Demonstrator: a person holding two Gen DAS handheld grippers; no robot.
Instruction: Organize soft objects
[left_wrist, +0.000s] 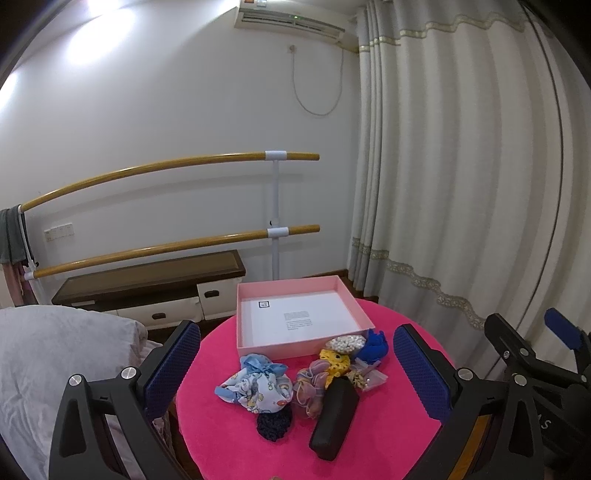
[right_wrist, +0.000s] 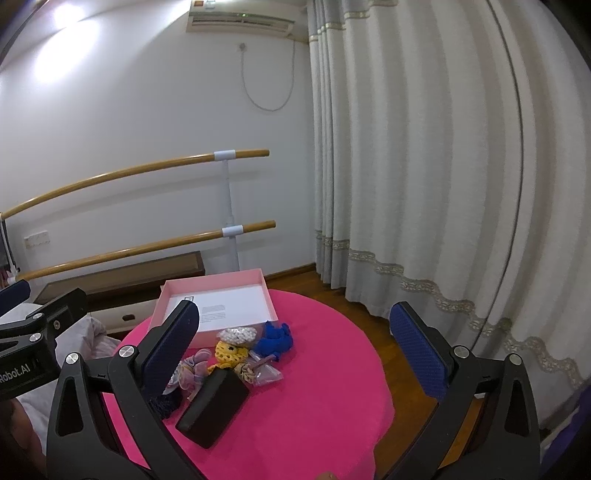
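Soft objects (left_wrist: 295, 373) heaped on pink bench (left_wrist: 388, 435), ahead between wide, empty left tongs (left_wrist: 295, 373); right tongs (right_wrist: 291, 354) also wide, empty. Left finger (right_wrist: 173, 347) hides heap's left part.

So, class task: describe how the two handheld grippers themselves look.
Both the left gripper and right gripper have matte black frames with triangular cut-outs and silver bolts. Their jaws carry dark blue textured pads. White lettering marks each body. No cables or sleeves show.
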